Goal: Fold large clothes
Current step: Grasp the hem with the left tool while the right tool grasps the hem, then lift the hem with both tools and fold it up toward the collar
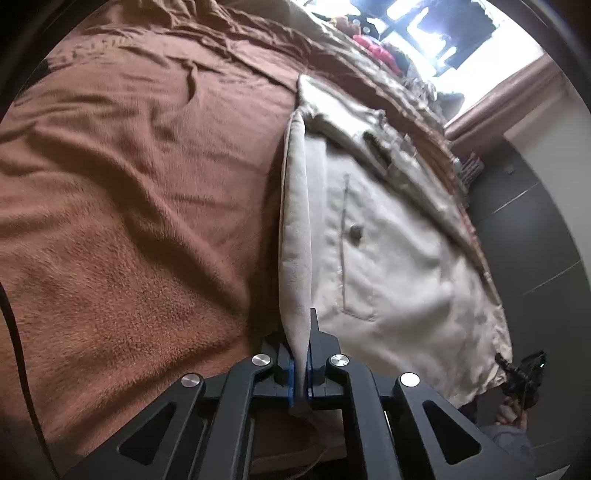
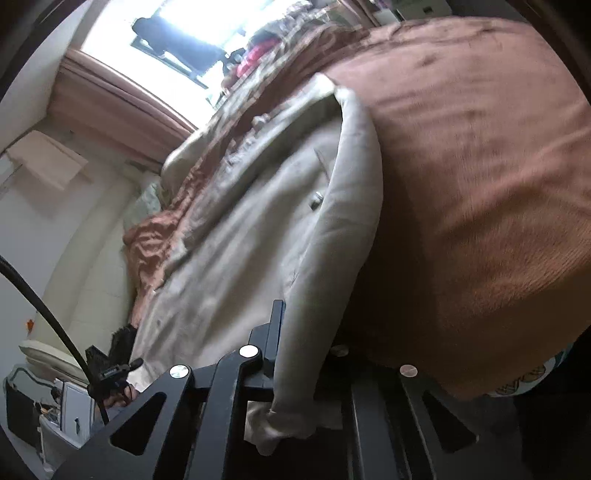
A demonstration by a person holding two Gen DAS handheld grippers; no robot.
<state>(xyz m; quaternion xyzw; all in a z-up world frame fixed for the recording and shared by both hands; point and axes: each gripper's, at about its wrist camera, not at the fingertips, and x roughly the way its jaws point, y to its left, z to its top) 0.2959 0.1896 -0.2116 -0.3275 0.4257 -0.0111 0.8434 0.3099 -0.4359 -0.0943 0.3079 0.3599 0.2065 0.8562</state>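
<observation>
the beige coat (image 1: pixel 399 258) lies on the brown blanket (image 1: pixel 129 221) along the bed's edge; no readable writing or labels show. left gripper (image 1: pixel 301 354) is clamped on a raised coat fold, and right gripper (image 2: pixel 291 332) is clamped on another fold

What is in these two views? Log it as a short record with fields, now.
garment: beige coat, spread out, one dark button showing
surface: brown blanket, wrinkled
left claw: shut on a raised fold of the coat's edge
right claw: shut on the coat, fabric draped over its right finger
background: bright window, pinkish curtain, heap of red clothing
fold stage: edge pinched and lifted, not yet laid over
</observation>
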